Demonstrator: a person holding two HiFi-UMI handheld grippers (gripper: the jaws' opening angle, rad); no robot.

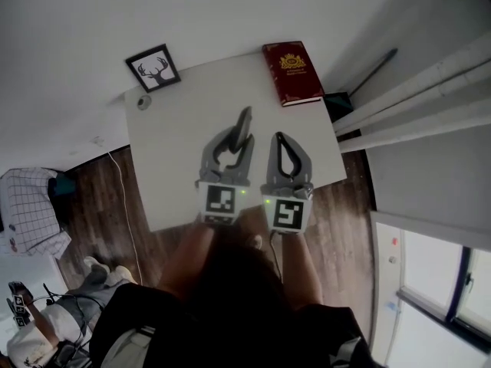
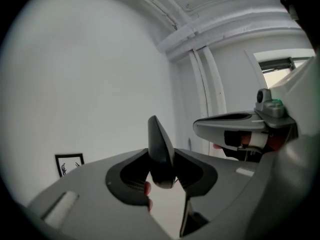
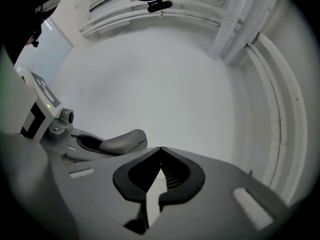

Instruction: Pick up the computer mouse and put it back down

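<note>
Mouse [image 2: 159,144] on edge, long axis along left hand-held gripper [image 1: 239,139]

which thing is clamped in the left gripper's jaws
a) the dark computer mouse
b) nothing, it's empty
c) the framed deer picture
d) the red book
a: the left gripper has its jaws closed on the dark computer mouse, held on edge, while the red book and the framed deer picture lie on the table.
</note>
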